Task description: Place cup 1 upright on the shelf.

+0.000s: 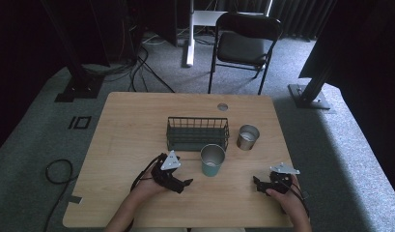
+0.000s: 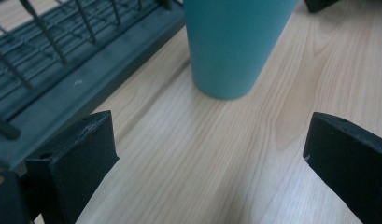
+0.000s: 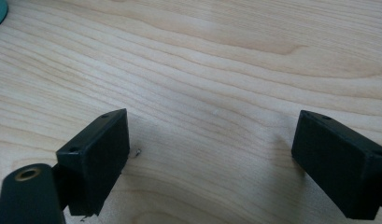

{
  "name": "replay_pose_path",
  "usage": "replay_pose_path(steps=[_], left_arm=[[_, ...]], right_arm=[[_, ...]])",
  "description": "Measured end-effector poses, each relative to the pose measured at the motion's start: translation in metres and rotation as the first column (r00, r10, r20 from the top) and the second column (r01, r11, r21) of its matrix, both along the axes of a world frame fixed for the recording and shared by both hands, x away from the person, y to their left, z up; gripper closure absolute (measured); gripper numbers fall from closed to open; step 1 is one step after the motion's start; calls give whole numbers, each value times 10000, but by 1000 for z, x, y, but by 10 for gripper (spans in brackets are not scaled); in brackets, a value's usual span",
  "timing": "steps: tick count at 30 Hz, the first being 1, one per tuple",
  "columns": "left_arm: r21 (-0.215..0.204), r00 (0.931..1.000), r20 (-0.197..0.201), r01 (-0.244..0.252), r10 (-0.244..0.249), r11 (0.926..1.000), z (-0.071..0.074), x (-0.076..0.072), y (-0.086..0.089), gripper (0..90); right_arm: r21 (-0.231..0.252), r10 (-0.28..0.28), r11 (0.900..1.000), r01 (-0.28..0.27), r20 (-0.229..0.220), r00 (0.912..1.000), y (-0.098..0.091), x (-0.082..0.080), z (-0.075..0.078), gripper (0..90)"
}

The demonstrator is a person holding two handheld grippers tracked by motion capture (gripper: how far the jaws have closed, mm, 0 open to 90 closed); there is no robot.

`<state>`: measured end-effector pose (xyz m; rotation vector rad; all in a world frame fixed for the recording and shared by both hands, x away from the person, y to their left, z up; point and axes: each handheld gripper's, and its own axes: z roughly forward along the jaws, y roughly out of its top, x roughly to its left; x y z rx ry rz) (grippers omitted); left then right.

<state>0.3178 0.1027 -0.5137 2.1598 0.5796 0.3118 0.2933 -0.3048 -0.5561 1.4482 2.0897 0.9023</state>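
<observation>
Just in front of the wire basket (image 1: 197, 133), toward the person, stands the teal cup (image 1: 212, 160), upright on the table (image 1: 137, 121), with a steel cup (image 1: 247, 137) beside the basket's right end. The teal cup looks light, rigid and smooth, likely slippery, so grip mid-wall. The left gripper (image 1: 185, 183), jaws apart, faces it nearby; the right gripper (image 1: 257, 181) rests spread, farther right.

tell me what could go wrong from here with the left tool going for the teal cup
1. The teal cup stands very close to the wire basket; the open left tool could catch the basket on that side.
2. The cup is tall and tapers to a narrow base, so a push high on one side might tip it.
3. The steel cup stands near on the other side; a swing could knock it.
</observation>
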Motion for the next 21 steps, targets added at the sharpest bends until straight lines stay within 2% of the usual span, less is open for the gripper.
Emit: replay_pose_path(steps=[13, 21], left_arm=[[-278, 9993, 74, 373, -371, 9989, 6, 11, -22, 31], [-409, 9983, -31, 575, -577, 9975, 7, 18, -32, 31]], right_arm=[[-3, 0, 10000, 0, 3, 10000, 0, 0, 0, 110], [-6, 4, 10000, -4, 5, 10000, 0, 0, 0, 110]])
